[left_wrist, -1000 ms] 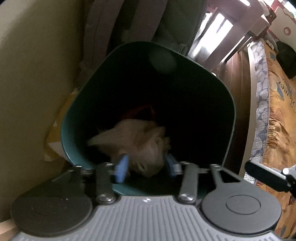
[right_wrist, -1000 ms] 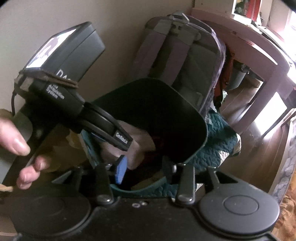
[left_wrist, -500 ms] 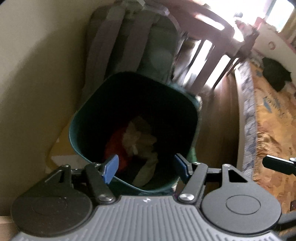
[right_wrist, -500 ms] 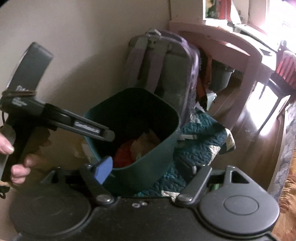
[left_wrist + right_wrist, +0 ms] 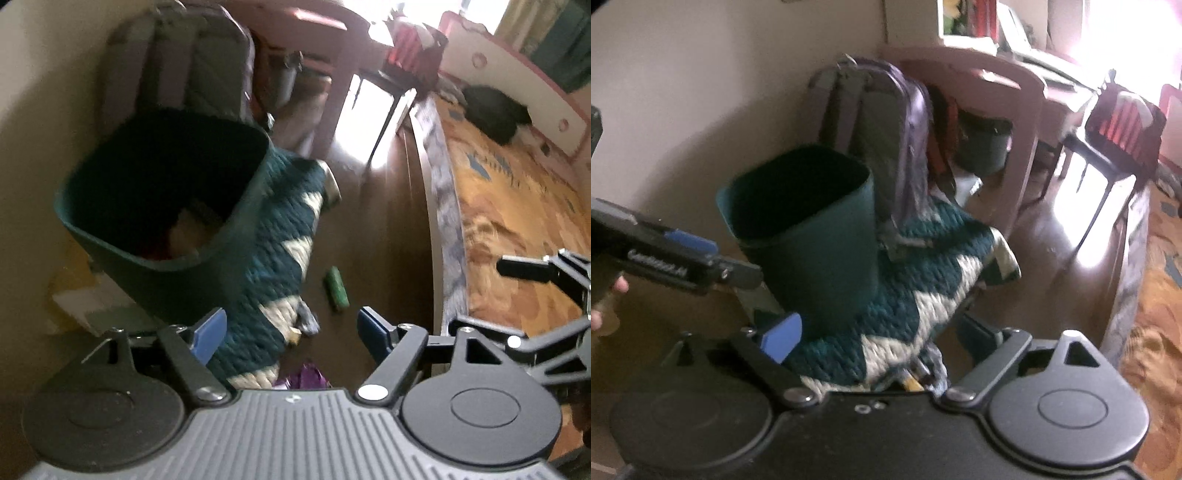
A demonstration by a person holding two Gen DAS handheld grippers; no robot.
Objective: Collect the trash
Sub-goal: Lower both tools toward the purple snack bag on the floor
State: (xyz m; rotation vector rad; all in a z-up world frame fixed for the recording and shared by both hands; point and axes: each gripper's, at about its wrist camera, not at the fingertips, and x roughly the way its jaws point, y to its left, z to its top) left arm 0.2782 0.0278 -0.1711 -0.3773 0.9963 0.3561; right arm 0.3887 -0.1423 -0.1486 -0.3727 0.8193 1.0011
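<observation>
Your left tongs (image 5: 291, 334) and right tongs (image 5: 877, 336) have just been opening and stand wide with nothing between them; the green wrapper (image 5: 336, 289) lies on the floor just ahead of the left pair, likely light and crinkly, so pinch it across its narrow middle

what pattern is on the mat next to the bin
Dark teal with cream zigzag stripes, a knitted-looking mat; clearest in the right wrist view.

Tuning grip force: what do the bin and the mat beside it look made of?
Bin: probably moulded plastic, dark green, smooth matte wall with thin rigid rim. Mat: chunky knit or woven yarn, teal with cream zigzags, soft and ribbed; fibre type unclear.
</observation>
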